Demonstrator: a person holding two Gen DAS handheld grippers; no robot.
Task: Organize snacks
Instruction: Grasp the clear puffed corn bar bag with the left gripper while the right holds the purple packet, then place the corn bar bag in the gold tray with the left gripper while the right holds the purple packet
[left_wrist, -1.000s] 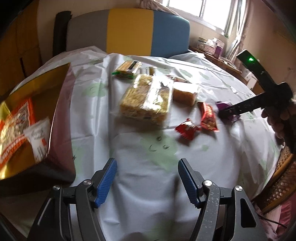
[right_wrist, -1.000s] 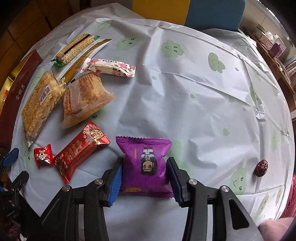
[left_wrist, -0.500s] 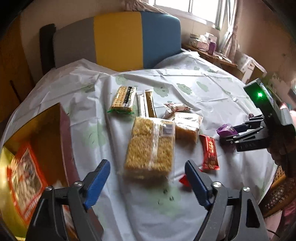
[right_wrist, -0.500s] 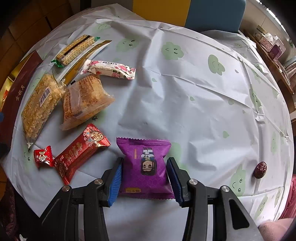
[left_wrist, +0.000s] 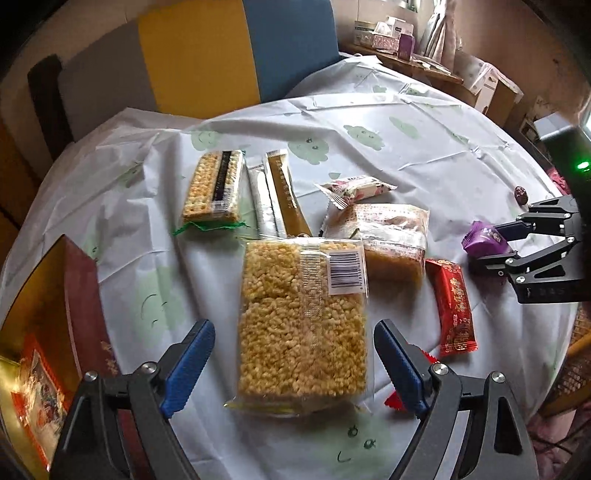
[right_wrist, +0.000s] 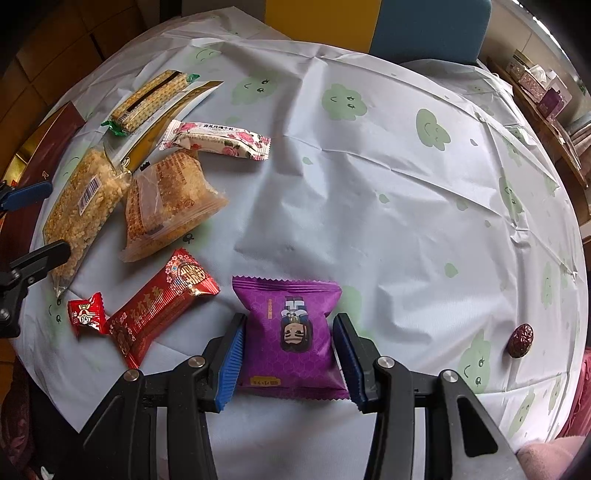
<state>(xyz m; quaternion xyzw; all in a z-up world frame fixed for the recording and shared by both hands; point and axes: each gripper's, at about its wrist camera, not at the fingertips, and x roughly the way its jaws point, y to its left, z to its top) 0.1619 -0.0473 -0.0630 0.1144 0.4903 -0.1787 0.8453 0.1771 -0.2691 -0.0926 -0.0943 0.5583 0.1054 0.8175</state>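
Two grippers over crinkled cloud-print tablecloth, snacks scattered in a loose cluster
Left gripper has its ribbed blue jaws wide apart, pads clear either side of the clear-wrapped slab of puffed yellow grain, nothing pinched. Right gripper is clamped on the glossy purple pillow packet, serrated seams, lying flat at the near edge. Beside it: crimped red foil bar, small red candy. Wrinkled dark date sits well apart

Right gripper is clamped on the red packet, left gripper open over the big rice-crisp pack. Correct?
Not quite. The right gripper is clamped on the purple packet, not the red one, as the right wrist view shows. The left gripper is open over the rice-crisp pack.
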